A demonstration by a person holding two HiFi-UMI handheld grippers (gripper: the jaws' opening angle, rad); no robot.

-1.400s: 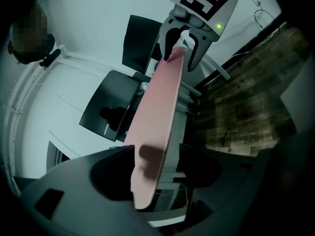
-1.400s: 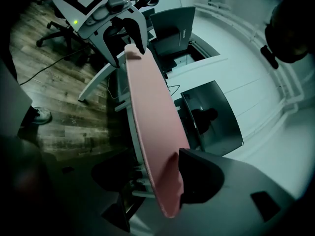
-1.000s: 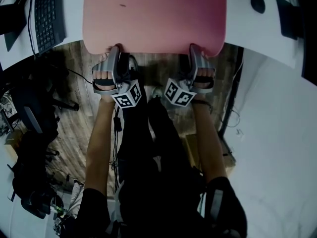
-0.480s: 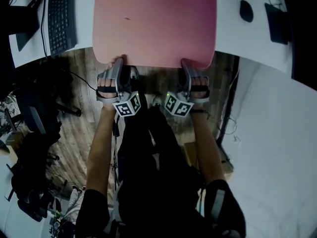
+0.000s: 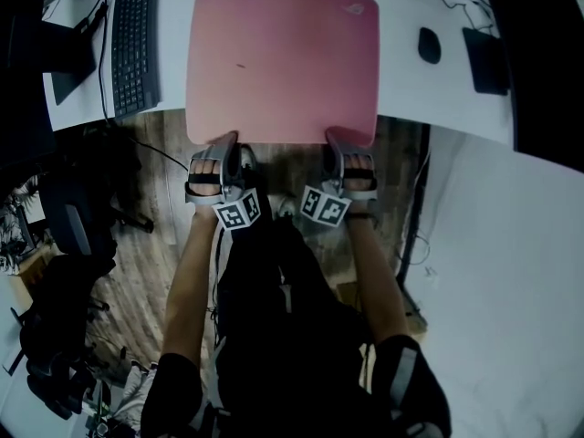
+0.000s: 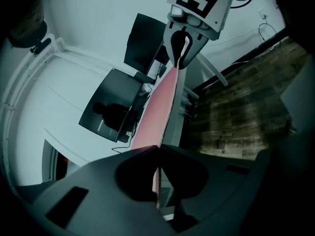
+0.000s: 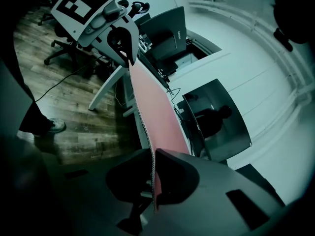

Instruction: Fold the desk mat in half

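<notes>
Head view, keyboard (image 5: 137,44) left of desk mat (image 5: 283,62), mouse (image 5: 428,45) right

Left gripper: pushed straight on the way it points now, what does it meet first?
The pink desk mat itself: the left gripper has just closed its jaws on the near edge, so it would push the mat across the white desk. Depth beyond is unclear.
</notes>
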